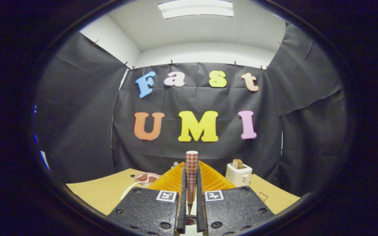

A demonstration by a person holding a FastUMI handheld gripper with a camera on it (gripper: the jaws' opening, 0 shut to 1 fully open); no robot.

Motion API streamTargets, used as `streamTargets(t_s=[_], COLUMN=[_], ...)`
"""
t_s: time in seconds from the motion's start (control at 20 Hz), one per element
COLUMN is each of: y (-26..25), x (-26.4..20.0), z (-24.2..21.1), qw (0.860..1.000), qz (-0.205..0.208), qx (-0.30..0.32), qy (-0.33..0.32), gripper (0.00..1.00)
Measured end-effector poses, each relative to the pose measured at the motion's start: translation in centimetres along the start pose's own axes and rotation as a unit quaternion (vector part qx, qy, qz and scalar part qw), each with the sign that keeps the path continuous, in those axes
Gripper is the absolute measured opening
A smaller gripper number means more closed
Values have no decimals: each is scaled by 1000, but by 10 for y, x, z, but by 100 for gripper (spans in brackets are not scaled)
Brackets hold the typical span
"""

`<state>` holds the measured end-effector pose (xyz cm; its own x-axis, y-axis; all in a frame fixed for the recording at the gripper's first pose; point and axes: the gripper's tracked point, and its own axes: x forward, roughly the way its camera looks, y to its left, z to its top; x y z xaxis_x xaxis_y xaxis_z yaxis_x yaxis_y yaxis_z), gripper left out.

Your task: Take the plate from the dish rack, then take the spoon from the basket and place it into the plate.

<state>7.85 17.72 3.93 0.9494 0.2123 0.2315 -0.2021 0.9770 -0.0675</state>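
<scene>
spoon handle upright in the grip, plate partly hidden

black cloth walls close in a booth around a tan table (100,191), with a ceiling light overhead. the gripper (191,183) points level across the table, and its two fingers are closed tight on a red-and-white checked spoon (191,173), pressing it from both sides. the spoon stands upright between them, its rounded end rising above the fingertips. a white rim just left of the fingers and low on the table may be the plate (128,190), though little of it shows. beyond that sits a small pink dish (146,177) holding brown pieces. a white toaster (239,174) with a slice of bread in it stands beyond the fingers to the right.
</scene>
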Motion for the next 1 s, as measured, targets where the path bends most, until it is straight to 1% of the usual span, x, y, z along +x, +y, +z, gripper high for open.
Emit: streamTargets(t_s=[0.1,0.2,0.4,0.5,0.6,0.8,1.0], y=[24,34,19,15,10,0,-14], x=[-10,-18,-22,-20,-18,-14,-15], z=[-28,-58,-112,-129,-150,-178,-176], qw=[1000,999,997,997,996,994,994], qz=[18,20,-27,-34,-36,-36,-41], qx=[8,24,40,51,57,37,21], qy=[7,24,53,51,61,92,95], gripper=[17,17,19,20,20,20,23])
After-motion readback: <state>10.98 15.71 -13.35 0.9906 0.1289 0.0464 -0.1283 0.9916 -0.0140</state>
